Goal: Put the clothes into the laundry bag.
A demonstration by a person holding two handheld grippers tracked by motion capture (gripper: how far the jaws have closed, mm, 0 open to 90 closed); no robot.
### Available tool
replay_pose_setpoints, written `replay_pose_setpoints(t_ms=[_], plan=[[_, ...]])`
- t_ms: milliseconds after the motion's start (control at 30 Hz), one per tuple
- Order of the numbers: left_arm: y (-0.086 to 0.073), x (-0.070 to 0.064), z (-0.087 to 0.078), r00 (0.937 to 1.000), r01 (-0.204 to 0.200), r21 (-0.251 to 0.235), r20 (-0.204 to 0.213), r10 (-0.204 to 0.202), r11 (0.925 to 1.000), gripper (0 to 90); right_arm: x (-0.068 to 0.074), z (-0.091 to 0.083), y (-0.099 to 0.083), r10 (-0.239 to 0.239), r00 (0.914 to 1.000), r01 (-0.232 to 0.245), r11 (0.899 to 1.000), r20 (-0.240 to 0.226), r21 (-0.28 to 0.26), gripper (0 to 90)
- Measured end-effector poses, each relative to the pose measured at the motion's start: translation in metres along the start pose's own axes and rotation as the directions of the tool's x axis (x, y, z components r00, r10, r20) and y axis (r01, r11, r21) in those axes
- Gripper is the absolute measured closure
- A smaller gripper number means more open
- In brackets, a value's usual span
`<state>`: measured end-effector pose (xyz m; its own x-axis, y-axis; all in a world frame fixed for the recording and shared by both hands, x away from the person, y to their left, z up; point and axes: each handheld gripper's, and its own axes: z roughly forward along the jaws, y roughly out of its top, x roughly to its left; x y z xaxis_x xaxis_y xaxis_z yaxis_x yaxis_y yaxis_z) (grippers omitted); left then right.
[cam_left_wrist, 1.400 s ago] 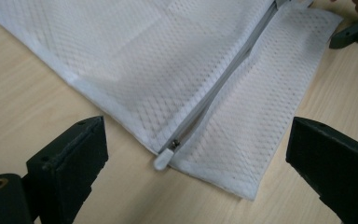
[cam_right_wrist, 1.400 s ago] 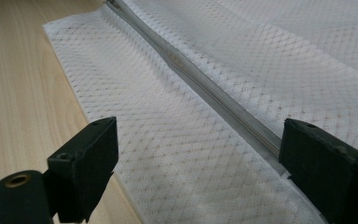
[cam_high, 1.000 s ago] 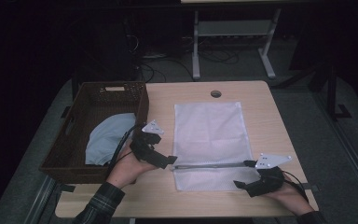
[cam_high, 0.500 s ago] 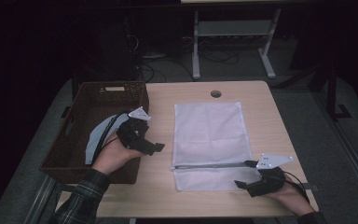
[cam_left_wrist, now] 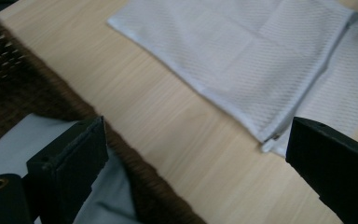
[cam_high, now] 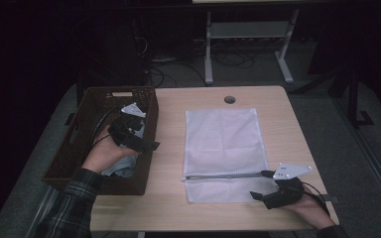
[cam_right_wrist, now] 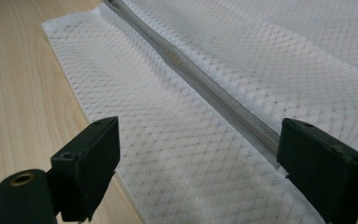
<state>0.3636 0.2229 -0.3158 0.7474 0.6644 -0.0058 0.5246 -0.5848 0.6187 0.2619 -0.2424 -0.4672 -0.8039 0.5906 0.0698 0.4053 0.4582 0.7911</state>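
Dim high view, black from nine round to three o'clock, only the table lit; both gripper views bright, soft-focused, jaws blurred at six.

Round cable hole in tabletop, metal stand, floor cables

High view: fixed above the person's side, facing forward and down, far. Left gripper view: close, looking past its open jaws over the basket rim. Right gripper view: close, low. All share the mesh bag.
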Motion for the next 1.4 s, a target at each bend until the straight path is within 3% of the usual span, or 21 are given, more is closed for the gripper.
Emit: replay_pose_setpoints(t_ms=[433, 600, 900, 1067, 1200, 1267, 1400], plan=[[-0.026, 0.045, 0.0, 0.9932, 0.078, 0.041, -0.09, -0.074, 0.9961, 5.4, 0.0, 0.001, -0.001, 0.005, 1.0, -0.005, 1.0, 0.0, 0.007, 12.8], [-0.036, 0.061, 0.006, 0.9888, 0.092, 0.056, -0.123, -0.084, 0.9942, 5.4, 0.0, 0.002, -0.001, 0.008, 1.0, -0.008, 1.0, 0.001, 0.009, 12.8], [-0.051, 0.086, 0.024, 0.9815, 0.139, 0.1, -0.146, -0.124, 0.9852, 5.4, -0.002, 0.002, -0.003, 0.014, 0.9999, -0.014, 1.0, 0.004, 0.011, 12.8], [-0.062, 0.098, 0.037, 0.9775, 0.159, 0.159, -0.164, -0.133, 0.9743, 5.3, -0.003, 0.002, -0.003, 0.017, 0.9998, -0.017, 1.0, 0.005, 0.012, 12.8], [-0.071, 0.107, 0.048, 0.9733, 0.182, 0.176, -0.172, -0.152, 0.9674, 5.3, -0.003, 0.002, -0.004, 0.017, 0.9998, -0.018, 1.0, 0.006, 0.015, 12.8], [-0.075, 0.11, 0.054, 0.9717, 0.197, 0.209, -0.172, -0.162, 0.958, 2.6, -0.003, 0.002, -0.004, 0.018, 0.9998, -0.018, 1.0, 0.005, 0.014, 12.8], [-0.078, 0.113, 0.062, 0.9704, 0.201, 0.237, -0.181, -0.16, 0.9506, 2.6, -0.004, 0.002, -0.005, 0.017, 0.9998, -0.017, 1.0, 0.007, 0.018, 12.8]])
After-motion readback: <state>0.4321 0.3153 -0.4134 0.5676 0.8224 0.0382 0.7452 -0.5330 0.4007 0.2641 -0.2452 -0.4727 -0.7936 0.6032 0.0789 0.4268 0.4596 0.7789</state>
